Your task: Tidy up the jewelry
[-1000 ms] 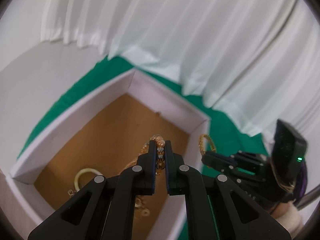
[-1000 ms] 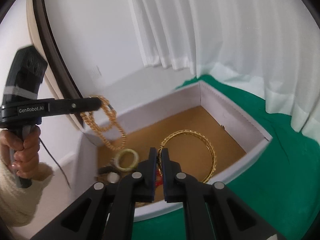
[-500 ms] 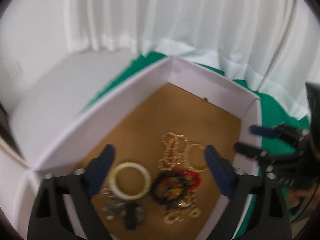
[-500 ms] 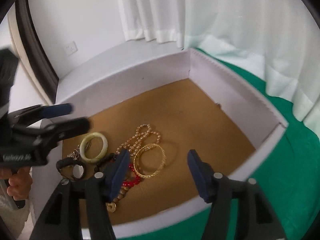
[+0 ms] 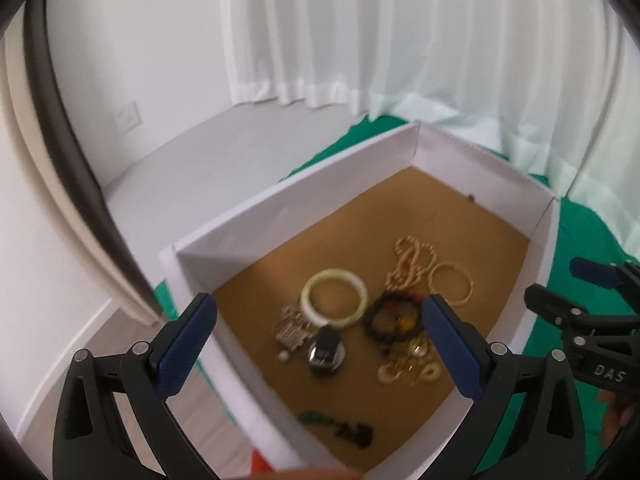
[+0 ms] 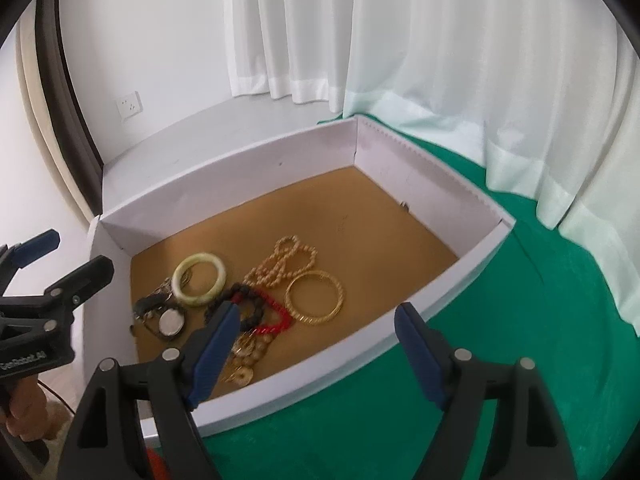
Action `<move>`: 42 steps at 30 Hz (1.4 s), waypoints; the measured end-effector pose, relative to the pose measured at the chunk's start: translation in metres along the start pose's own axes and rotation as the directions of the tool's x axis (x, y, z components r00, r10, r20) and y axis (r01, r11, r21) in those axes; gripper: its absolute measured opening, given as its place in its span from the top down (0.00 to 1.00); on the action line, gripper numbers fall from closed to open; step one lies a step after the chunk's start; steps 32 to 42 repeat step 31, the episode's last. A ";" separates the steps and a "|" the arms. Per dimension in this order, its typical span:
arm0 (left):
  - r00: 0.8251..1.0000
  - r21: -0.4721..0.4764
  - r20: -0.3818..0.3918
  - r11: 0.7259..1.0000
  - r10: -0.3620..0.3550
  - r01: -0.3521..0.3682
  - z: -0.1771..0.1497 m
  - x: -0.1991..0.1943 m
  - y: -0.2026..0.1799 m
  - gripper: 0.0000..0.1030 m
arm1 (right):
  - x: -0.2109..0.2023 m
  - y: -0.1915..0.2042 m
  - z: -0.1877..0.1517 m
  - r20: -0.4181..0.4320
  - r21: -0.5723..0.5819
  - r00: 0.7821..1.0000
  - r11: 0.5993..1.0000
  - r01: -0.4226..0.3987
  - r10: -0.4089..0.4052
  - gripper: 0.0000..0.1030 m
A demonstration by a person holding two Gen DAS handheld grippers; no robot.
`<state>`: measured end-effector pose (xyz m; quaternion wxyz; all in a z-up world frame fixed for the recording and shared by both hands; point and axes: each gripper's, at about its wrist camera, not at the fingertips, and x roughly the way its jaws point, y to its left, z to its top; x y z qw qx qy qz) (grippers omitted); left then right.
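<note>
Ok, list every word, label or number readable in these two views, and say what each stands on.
"DAS": white letters on the black body of the right gripper, left wrist view; its jaws are opening.
"GenRobot.AI": white label on the black left gripper, right wrist view; blurred, only partly legible.
Nothing else readable.

White box (image 6: pixel 404 184) with brown floor lies below and ahead of right gripper (image 6: pixel 316 344), holding flat: pale bangle (image 6: pixel 199 278), beige bead strand (image 6: pixel 280 266), gold bangle (image 6: pixel 315 295) between the fingers, dark-and-red bracelets (image 6: pixel 256 308) by left finger.
</note>
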<state>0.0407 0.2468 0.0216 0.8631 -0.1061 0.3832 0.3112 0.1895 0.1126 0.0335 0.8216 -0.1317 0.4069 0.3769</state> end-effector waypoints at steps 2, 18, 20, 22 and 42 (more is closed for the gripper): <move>1.000 -0.004 -0.018 1.000 0.000 0.000 -0.003 0.001 0.004 0.01 | -0.001 0.006 -0.001 -0.009 -0.007 1.000 1.000 -0.005 0.005 0.21; 0.995 -0.052 -0.092 0.998 -0.025 0.020 -0.011 0.002 0.017 0.01 | -0.001 0.036 -0.002 -0.037 -0.070 0.998 0.996 0.057 -0.060 0.21; 0.995 -0.054 -0.092 0.998 -0.025 0.020 -0.011 0.002 0.017 0.01 | -0.001 0.036 -0.001 -0.038 -0.070 0.997 0.996 0.062 -0.065 0.21; 0.996 -0.052 -0.091 0.999 -0.022 0.017 -0.011 0.003 0.017 0.01 | 0.000 0.035 -0.001 -0.037 -0.072 0.997 0.995 0.068 -0.071 0.21; 0.996 -0.063 -0.082 0.998 -0.034 0.029 -0.014 0.002 0.016 0.01 | 0.003 0.035 -0.003 -0.045 -0.064 0.996 0.996 0.069 -0.072 0.21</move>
